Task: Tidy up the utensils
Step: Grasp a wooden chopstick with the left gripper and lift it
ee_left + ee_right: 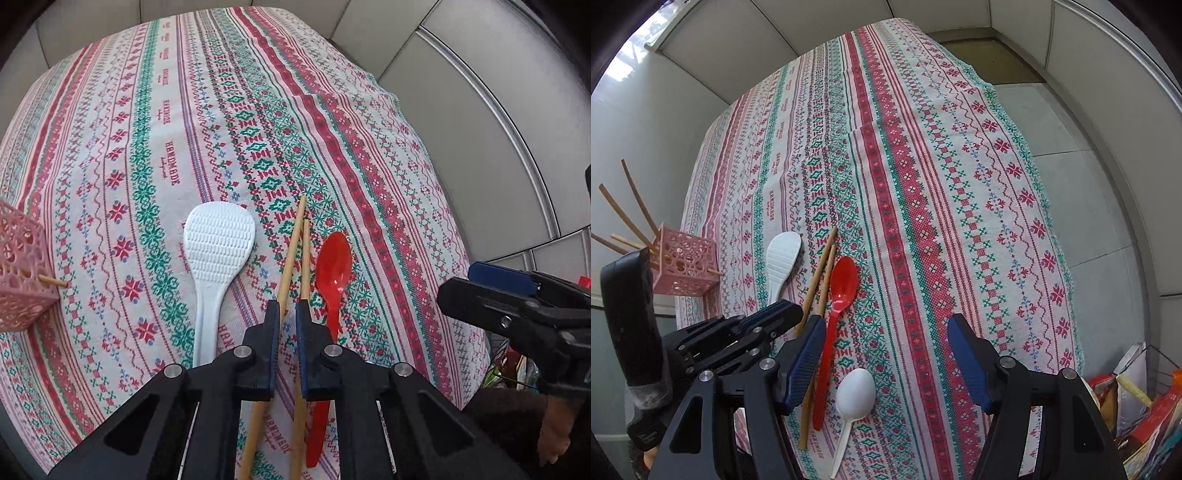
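The left gripper (286, 308) is pinching two wooden chopsticks (295, 243) (lying on the patterned tablecloth (147, 147)). The right gripper (886, 325) is hovering with jaws wide apart, holding nothing.

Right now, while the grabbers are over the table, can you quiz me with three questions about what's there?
1. What lies between the white rice paddle and the red spoon? A) forks B) chopsticks C) knives
2. True or false: the pink basket is empty.
3. Fill in: the gripper whose jaws stand wide open is the ____ one.

Key: 1 B. 2 False, sticks already poke out of it. 3 Right: the right gripper.
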Action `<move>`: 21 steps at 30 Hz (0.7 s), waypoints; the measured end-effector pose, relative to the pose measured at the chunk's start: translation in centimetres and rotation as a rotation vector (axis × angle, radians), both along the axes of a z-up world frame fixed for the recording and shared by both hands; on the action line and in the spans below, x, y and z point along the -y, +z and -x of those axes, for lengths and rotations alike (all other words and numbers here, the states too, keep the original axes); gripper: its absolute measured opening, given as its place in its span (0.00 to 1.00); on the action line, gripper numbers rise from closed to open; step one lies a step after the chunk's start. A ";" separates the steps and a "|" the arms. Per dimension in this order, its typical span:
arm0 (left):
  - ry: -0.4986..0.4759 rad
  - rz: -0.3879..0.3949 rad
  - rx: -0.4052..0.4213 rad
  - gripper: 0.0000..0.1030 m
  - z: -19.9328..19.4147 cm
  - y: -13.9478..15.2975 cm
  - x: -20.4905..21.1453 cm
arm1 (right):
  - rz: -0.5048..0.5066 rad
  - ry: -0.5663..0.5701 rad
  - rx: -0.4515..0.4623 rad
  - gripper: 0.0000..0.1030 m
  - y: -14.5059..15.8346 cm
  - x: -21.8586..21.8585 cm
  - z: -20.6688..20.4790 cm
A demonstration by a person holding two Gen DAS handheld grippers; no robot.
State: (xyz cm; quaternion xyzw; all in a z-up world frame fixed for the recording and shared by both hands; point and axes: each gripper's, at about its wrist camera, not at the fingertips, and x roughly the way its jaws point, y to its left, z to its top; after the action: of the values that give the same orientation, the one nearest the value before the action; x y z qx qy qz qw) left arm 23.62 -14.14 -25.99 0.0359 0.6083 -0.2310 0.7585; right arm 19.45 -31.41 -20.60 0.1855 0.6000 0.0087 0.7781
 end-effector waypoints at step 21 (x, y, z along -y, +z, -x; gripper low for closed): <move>0.016 -0.106 0.048 0.05 -2.1 -0.6 0.4 | -0.072 -0.013 -0.018 0.67 -0.3 0.0 -0.1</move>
State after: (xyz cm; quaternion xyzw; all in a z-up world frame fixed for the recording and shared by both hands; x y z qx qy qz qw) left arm 25.72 -14.50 -26.61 0.0769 0.6017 -0.1915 0.7716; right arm 19.51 -31.38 -20.89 0.2175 0.6050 0.0235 0.7656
